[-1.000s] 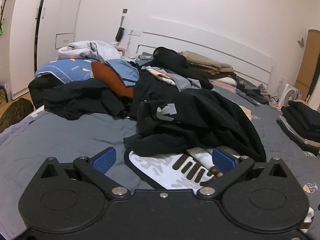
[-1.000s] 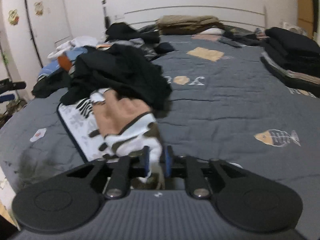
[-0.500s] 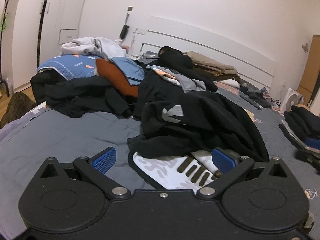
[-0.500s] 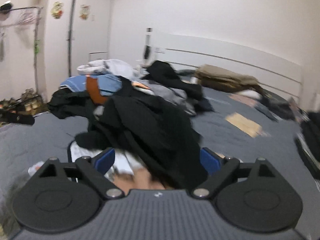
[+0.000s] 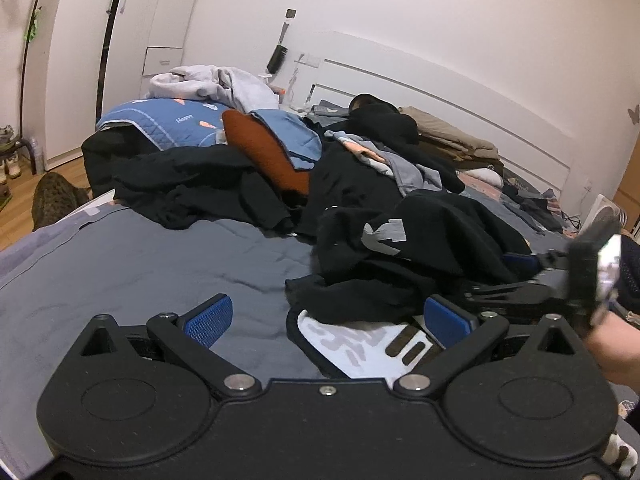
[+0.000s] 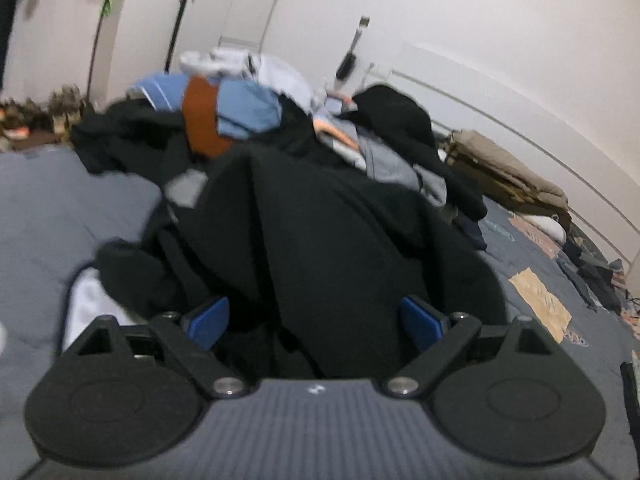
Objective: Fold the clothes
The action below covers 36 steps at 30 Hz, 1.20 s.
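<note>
A soft, crumpled black garment [image 6: 320, 240] is heaped on the quilted grey bed [image 5: 120, 264], without a clear long axis. It is flanked by the wide-open right gripper [image 6: 316, 322]. The left gripper [image 5: 332, 320] is held open and empty.

Right gripper [image 6: 316, 322], formerly clamped on the white patterned garment [image 5: 360, 350], now spread (around the black garment [image 6: 320, 240]).
</note>
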Available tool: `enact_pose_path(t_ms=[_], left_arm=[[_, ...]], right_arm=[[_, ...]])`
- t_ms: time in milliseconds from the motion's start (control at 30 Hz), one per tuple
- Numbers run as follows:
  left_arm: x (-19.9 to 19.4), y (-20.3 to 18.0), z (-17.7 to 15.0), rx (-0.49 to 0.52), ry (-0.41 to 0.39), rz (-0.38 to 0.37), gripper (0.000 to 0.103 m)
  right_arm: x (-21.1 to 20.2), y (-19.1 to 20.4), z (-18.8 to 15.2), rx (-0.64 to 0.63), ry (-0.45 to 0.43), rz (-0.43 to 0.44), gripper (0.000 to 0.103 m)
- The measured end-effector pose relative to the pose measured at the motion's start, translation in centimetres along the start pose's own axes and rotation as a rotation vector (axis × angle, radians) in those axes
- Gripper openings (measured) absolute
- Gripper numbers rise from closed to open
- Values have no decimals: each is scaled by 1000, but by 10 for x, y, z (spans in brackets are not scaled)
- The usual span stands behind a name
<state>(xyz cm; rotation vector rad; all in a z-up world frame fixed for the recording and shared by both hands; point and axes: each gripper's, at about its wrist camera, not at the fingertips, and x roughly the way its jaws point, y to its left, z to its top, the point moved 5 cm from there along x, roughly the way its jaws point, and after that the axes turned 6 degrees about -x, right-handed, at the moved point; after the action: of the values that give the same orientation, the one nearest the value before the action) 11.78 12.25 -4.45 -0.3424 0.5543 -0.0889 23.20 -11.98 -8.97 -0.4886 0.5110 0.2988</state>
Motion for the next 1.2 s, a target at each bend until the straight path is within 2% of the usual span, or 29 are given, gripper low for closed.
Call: enact_pose_path(t_ms=[33,67,100,167,267,400,633,867,933,1033,1067,1100,1200], left_arm=[[1,1,0,2,0,2,103],[1,2,0,1,1,4,103],[2,2,0,-2,2,5,103],[3,4,1,-10,5,6,103],[5,5,0,-20,11,6,103],[7,3,-1,-14,17,-1,103],[10,6,0,-26,17,-3,103],[14,11,2,-52,20,7,103],[15,12,2,-57,17,10,103],[16,12,2,-66,20,11,103],[16,12,3,-63,18,12,103],[16,11,3,-59,17,13,103],[16,11,3,-52,12,18,103]], right_arm=[[8,1,-1,-3,13,-3,90],[15,1,-1,-7,26,-5,80],[23,2,-2,-10,39,-8,60],[37,2,-2,-11,62,-10,36],[38,-16,13,71,52,25,21],[25,-44,51,151,-27,3,16],[8,-86,142,229,-184,-64,14],[3,-103,237,233,-364,-107,13],[2,-107,262,267,-446,-111,13],[0,-103,283,290,-592,-133,13],[5,-101,285,301,-612,-131,13],[11,-98,287,311,-625,-128,13],[51,-78,278,315,-556,-104,17]])
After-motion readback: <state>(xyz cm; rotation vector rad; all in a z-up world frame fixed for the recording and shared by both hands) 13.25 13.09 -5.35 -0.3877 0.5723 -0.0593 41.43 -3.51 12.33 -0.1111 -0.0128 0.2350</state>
